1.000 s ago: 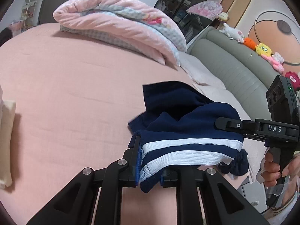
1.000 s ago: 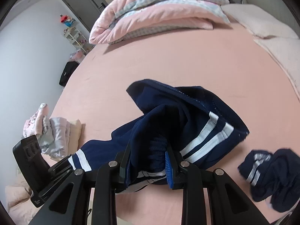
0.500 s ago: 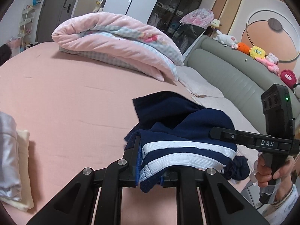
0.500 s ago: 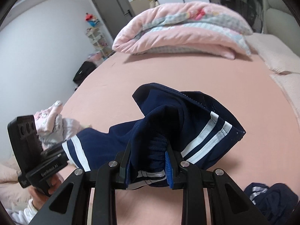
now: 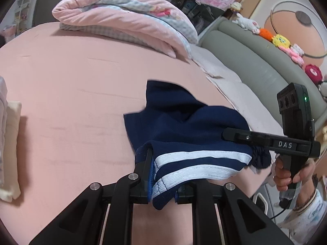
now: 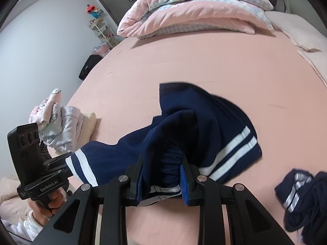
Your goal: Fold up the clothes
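A: Left side first. 1 stack of folded pale clothes (image 6: 61, 126) lies at the left edge of the pink bed (image 5: 71, 94). Then the left gripper (image 5: 163, 179), clenched on the striped hem of the navy shorts (image 5: 184, 126).

B: And the right gripper (image 6: 161, 175)?

A: Also clamped, on the bunched elastic waistband. So the shorts hang between the 2 grippers near the bed's front edge, with the far part draped on the sheet. 2 white stripes at each leg hem.

B: Step in hand?

A: My reading: the garment is being lowered and spread flat before the first fold. The next move calls for both hands to pull apart evenly, laying the fabric smooth on the bed without twist.

B: Count the rest.

A: 1 more navy striped garment (image 6: 302, 196), crumpled at the near right, unfolded. 1 rolled pink quilt (image 6: 194, 10) at the far side. 1 row of plush toys (image 5: 286, 42) on the grey headboard (image 5: 255, 61), far right.
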Demonstrator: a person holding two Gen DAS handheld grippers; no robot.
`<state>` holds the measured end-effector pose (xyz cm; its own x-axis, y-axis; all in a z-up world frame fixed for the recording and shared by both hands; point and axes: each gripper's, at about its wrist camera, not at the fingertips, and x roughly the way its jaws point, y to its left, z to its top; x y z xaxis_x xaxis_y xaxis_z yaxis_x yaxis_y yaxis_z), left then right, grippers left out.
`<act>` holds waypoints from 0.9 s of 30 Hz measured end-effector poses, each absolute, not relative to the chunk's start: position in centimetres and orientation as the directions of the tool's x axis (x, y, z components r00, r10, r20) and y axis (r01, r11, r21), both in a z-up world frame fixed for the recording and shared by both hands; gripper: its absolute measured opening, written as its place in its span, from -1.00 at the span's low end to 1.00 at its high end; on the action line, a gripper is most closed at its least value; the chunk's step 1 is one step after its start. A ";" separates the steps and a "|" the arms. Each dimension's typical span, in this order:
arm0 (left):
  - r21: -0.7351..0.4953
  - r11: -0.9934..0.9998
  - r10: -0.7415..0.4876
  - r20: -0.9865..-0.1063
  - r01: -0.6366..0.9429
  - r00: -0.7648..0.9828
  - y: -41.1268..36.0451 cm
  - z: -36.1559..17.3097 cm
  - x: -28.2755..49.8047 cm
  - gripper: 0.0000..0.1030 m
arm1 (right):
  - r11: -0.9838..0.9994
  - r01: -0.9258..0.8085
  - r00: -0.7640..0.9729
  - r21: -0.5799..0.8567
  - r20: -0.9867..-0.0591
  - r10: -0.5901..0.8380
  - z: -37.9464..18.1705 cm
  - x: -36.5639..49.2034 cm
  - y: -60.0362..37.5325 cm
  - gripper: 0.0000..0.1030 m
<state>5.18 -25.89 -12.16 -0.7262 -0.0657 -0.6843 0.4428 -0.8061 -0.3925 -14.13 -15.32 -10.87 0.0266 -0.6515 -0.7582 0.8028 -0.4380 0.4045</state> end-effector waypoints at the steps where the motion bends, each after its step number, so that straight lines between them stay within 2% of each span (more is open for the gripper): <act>1: -0.390 -0.810 -0.058 -0.689 0.438 -0.722 -25.5 -12.3 5.3 -0.76 | -0.437 0.803 0.031 0.406 -0.760 -0.649 -11.0 -13.9 -15.0 -0.46; 13: -0.417 -0.787 -0.001 -0.736 0.455 -0.677 -23.5 -15.3 7.0 -0.76 | -0.462 0.763 0.101 0.452 -0.789 -0.606 -14.3 -11.6 -11.6 -0.44; 27: -0.325 -0.816 -0.016 -0.813 0.477 -0.582 -21.2 -17.6 7.4 -0.75 | -0.537 0.694 0.086 0.479 -0.796 -0.599 -17.0 -10.5 -8.5 -0.44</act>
<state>7.40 -21.16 -17.55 -0.5816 -0.0161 -0.8133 0.4774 -0.8163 -0.3252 -10.48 -8.48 -16.98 0.0857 -0.5991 -0.7960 0.6942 -0.5372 0.4791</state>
